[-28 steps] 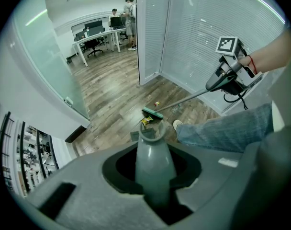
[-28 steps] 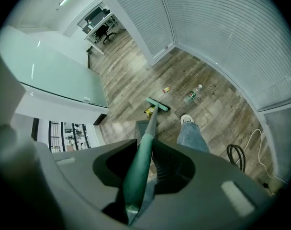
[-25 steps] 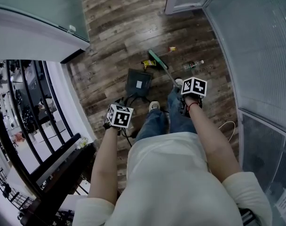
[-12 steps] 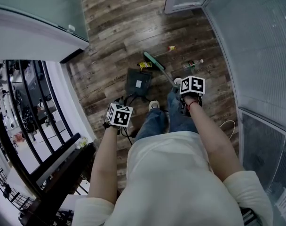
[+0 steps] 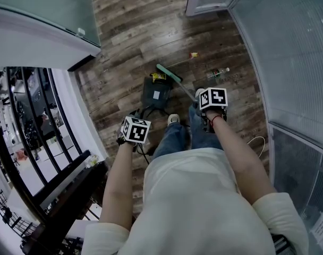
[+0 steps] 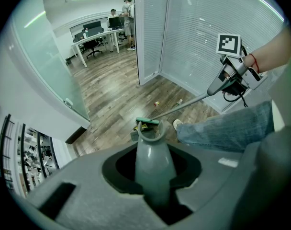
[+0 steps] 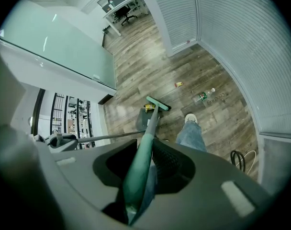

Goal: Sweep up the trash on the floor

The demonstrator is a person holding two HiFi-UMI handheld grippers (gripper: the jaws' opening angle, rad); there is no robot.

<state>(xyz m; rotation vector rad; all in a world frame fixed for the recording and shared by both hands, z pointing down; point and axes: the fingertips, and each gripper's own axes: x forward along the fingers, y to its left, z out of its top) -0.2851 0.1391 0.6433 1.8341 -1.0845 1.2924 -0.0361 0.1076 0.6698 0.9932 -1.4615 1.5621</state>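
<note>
Green-headed broom [image 5: 168, 73] rests on the wood floor [image 5: 124, 31] at the far edge of the dark dustpan [image 5: 156, 93], with a yellow wrapper [image 5: 159, 77] at the pan's lip just beside the bristles. The right gripper [image 7: 143, 169] is clamped on the broom's handle, and the left gripper [image 6: 155, 171] is clamped on the dustpan's grey handle [image 6: 150, 147]. A bottle [image 5: 219, 72] and a small yellow scrap [image 5: 194, 54] lie farther out, apart from the broom.

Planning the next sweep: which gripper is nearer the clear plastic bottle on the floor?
Right. The right gripper hangs just short of the clear plastic bottle; the left gripper lies farther left.
</note>
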